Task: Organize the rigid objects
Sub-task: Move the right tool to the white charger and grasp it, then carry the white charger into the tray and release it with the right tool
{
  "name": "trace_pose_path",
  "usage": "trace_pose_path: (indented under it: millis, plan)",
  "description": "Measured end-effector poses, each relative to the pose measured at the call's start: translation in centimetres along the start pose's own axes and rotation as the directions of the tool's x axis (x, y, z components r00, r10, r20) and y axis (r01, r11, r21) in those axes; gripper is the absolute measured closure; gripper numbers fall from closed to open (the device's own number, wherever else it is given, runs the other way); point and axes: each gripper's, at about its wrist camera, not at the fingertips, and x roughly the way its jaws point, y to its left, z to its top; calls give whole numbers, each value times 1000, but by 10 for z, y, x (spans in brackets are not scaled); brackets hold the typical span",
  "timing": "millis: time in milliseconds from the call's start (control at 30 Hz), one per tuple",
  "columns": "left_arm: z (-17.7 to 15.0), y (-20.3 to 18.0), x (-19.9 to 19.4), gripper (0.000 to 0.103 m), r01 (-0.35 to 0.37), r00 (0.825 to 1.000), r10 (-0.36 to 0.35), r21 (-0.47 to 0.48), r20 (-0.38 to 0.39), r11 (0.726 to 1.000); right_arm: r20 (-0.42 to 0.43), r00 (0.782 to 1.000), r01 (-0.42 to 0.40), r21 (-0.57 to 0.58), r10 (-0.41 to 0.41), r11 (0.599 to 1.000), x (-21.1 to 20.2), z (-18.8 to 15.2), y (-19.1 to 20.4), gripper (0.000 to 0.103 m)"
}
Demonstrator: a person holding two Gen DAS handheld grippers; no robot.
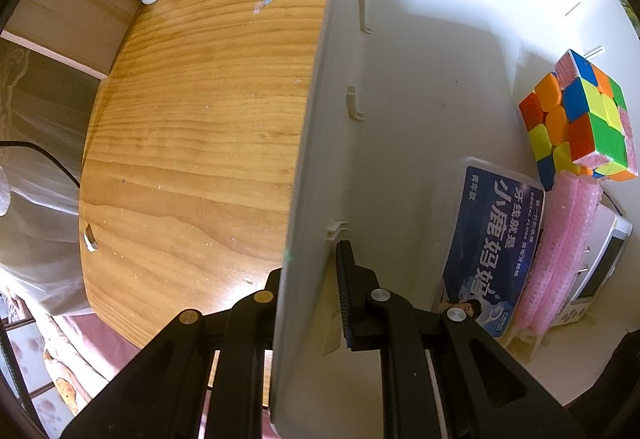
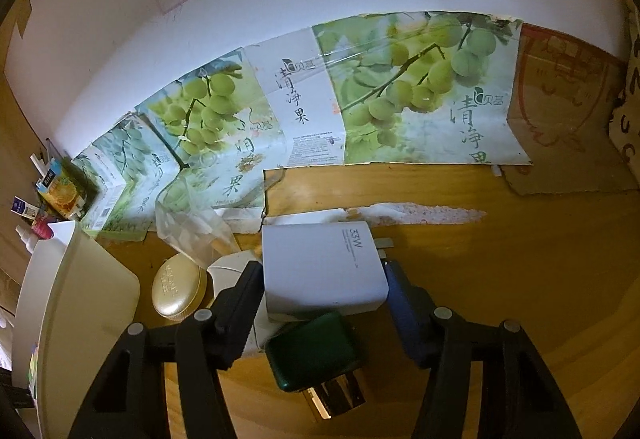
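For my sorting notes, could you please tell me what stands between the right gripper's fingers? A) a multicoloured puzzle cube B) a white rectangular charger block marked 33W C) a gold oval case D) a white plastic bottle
B: in the right wrist view the white rectangular charger block marked 33W sits between the fingers of the right gripper; the gold oval case lies outside them.

Wooden table [image 2: 520, 279] carries white charger [image 2: 324, 271], green case [image 2: 312, 351], gold case [image 2: 178, 291].
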Motion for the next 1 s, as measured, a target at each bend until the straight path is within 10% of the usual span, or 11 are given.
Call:
trace_pose_path:
  millis: [1000]
  plan:
    - [1, -18, -8, 88, -18, 1000, 17, 65, 8, 998, 110, 994, -12, -105, 23, 994, -112, 1, 78, 45]
